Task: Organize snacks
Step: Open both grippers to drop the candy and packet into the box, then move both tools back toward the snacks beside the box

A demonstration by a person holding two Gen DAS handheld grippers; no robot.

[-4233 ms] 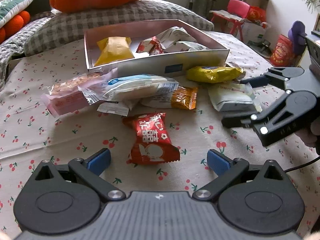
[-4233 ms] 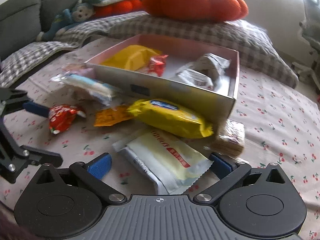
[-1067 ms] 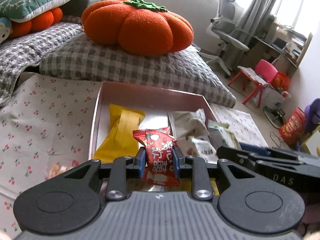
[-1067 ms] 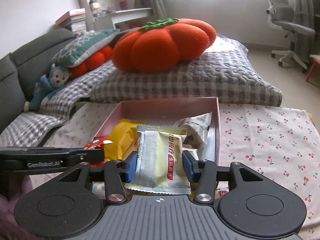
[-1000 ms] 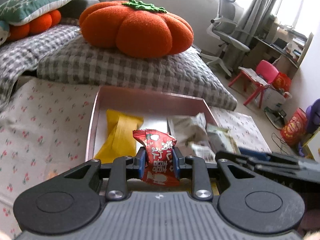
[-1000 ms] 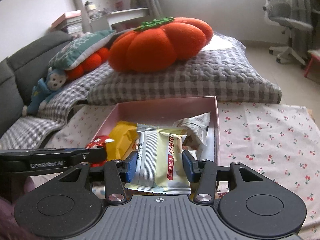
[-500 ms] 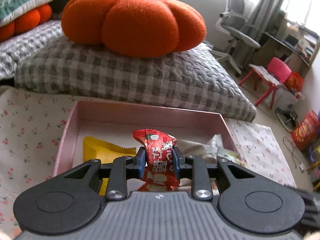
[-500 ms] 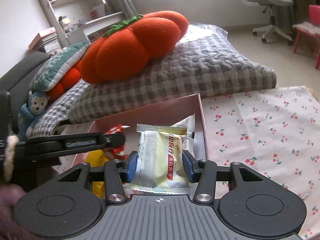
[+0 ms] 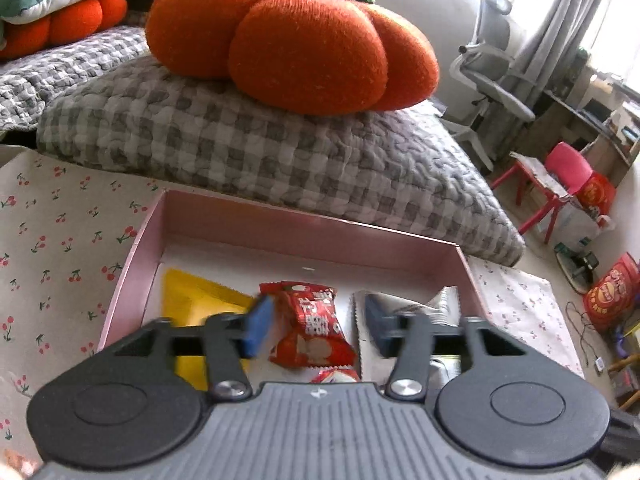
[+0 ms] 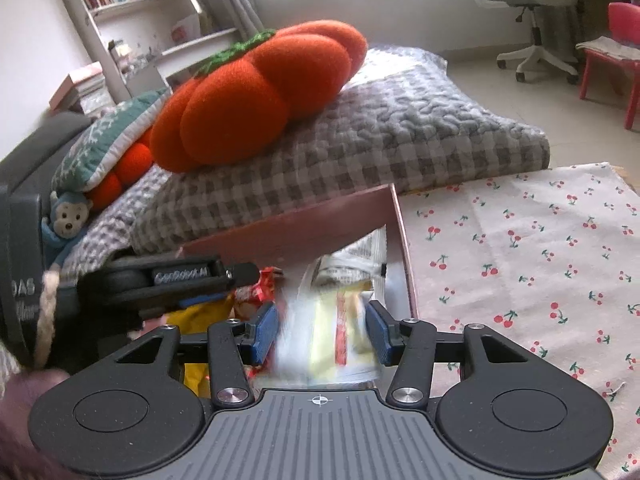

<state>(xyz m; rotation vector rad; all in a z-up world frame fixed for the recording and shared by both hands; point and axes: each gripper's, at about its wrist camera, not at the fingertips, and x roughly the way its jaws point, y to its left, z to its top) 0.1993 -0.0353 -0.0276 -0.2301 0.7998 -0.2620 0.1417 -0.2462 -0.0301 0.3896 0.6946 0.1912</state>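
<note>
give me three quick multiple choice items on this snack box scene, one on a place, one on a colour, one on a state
1. Where is the red snack packet?
A. on the cherry cloth
B. over the pink box
C. on the pumpkin cushion

2. What colour is the packet at the box's left end?
A. yellow
B. green
C. purple

3. How are the left tongs?
A. shut on the red packet
B. open
C. out of view

Answers:
1 B, it sits inside the walls of the pink box.
2 A, the yellow packet lies by the left wall.
3 B, both blue pads stand clear of the packet.
</note>
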